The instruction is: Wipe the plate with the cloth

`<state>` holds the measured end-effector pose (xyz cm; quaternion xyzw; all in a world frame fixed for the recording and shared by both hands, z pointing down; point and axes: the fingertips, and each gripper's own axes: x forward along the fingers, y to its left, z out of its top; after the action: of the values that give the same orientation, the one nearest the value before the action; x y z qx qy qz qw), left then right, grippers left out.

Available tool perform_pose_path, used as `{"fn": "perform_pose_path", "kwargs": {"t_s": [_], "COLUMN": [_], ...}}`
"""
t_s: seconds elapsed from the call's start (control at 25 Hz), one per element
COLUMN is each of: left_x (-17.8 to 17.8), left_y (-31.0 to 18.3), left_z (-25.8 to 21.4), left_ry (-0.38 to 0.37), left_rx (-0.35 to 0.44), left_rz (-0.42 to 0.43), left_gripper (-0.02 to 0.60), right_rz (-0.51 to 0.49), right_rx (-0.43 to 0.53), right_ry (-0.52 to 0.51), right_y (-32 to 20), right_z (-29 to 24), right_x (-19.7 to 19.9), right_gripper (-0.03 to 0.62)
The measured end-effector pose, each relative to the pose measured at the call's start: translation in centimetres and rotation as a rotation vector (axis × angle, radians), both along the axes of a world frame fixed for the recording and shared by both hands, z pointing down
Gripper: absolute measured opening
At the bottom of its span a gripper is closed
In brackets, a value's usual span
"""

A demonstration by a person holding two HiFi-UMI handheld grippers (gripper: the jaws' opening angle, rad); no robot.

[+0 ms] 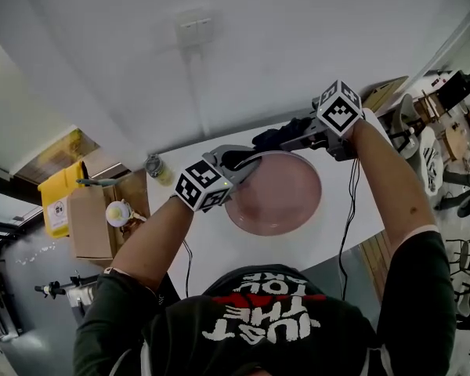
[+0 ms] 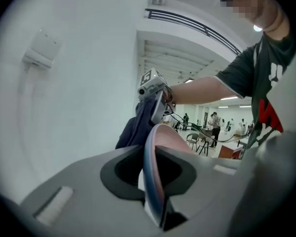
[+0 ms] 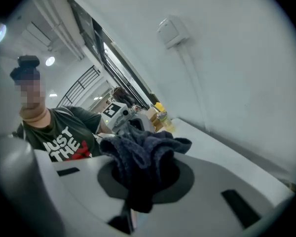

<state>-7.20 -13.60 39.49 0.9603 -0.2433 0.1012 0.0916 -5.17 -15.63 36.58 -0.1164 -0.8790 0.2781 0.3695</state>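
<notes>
White worktop w/ pink plate over its middle, face toward the head cam; can't tell if it's resting or lifted. Left gripper at plate's left rim: jaws pinching that rim, which shows edge-on btwn them in left gripper view. Right gripper at plate's far rim, jaws clamped on dark blue cloth, bunched & spilling out over them. Cloth is at the far rim, near the left gripper. Small jar by worktop's left edge, apart from plate.
</notes>
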Motion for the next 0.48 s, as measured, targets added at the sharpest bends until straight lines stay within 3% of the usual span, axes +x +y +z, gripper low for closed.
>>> {"fn": "perform_pose_path", "kwargs": {"t_s": [0.32,0.48], "left_x": [-3.1,-5.5], "left_y": [-1.8,-3.2], "left_z": [0.7,1.2], "left_ry": [0.116,0.228], "left_rx": [-0.111,-0.213], "left_rz": [-0.096,-0.179], "left_gripper": [0.046,0.046], "right_rz": [0.051,0.08], "right_rx": [-0.038,-0.013], "right_ry": [-0.068,-0.085], "right_y": [0.2,0.7], "right_z": [-2.0,-2.3], "right_x": [4.1,5.8], "right_gripper": [0.044,0.044]}}
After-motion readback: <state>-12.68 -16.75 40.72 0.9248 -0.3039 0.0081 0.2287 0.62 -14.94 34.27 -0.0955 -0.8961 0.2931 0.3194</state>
